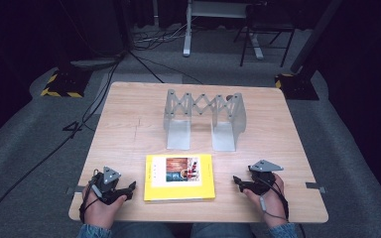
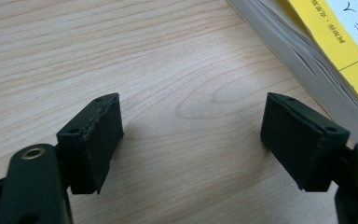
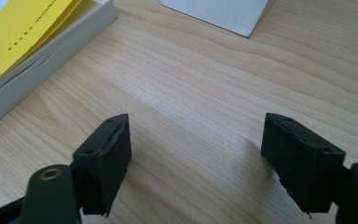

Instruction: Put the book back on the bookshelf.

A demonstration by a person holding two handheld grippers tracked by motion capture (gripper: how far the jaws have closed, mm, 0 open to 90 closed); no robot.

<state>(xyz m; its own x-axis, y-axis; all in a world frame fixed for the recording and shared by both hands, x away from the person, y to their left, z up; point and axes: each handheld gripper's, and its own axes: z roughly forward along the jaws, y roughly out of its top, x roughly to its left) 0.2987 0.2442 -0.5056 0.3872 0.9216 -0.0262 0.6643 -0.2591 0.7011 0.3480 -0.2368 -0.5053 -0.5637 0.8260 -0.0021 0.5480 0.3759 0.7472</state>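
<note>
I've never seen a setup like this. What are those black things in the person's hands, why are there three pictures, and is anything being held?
No robot here: a person sits at a wooden table with a hand-held gripping tool in each hand, the left tool and the right tool. The wide picture comes from a camera above the table. The other two come from small cameras riding on each tool, looking along its two black jaws. A yellow book lies flat between the tools, and a metal folding book stand stands behind it. Both tools have their jaws open over bare wood, so nothing is held.
</note>
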